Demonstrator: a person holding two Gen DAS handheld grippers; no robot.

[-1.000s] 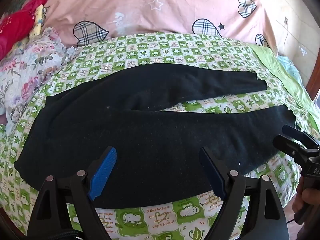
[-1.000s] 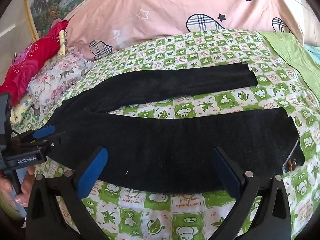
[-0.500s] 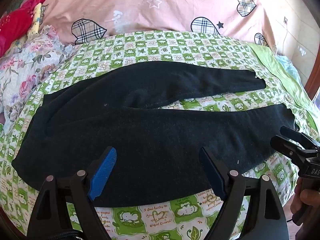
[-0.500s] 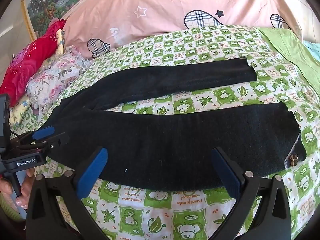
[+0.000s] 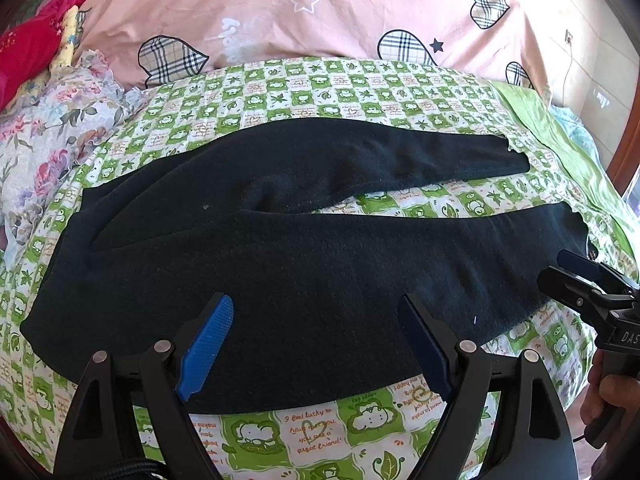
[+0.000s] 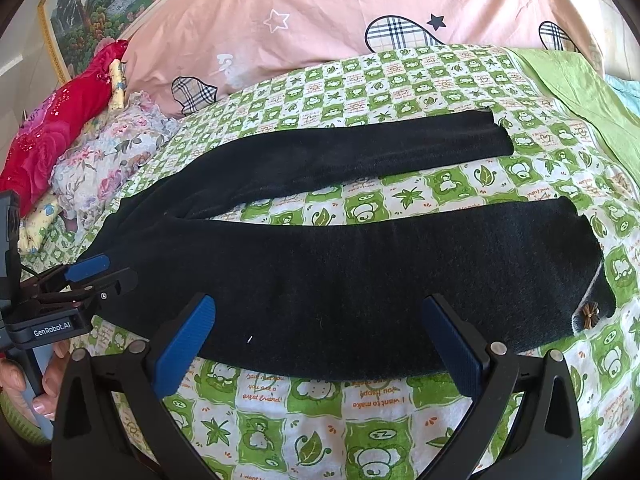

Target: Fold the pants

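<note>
Black pants [image 5: 304,256] lie flat on a green-and-white checked bed sheet [image 5: 312,428], waist at the left, the two legs spread apart toward the right. They show in the right wrist view [image 6: 340,272] too, with a small brown bow at the near leg's cuff [image 6: 590,314]. My left gripper [image 5: 316,344] is open and empty, just above the pants' near edge by the hip. My right gripper [image 6: 320,336] is open and empty above the near leg's lower edge. Each gripper shows in the other's view, the right one [image 5: 572,276] by the cuff, the left one [image 6: 100,272] by the waist.
A pink quilt with plaid hearts [image 5: 312,20] lies along the far side. Floral [image 5: 52,128] and red [image 6: 52,136] bedding is piled at the left. A plain green sheet [image 6: 588,92] lies at the right. A framed landscape picture [image 6: 100,4] hangs behind.
Both grippers have shifted slightly forward and lower toward the pants' near edge. The pants have not moved. Both grippers stay open.
</note>
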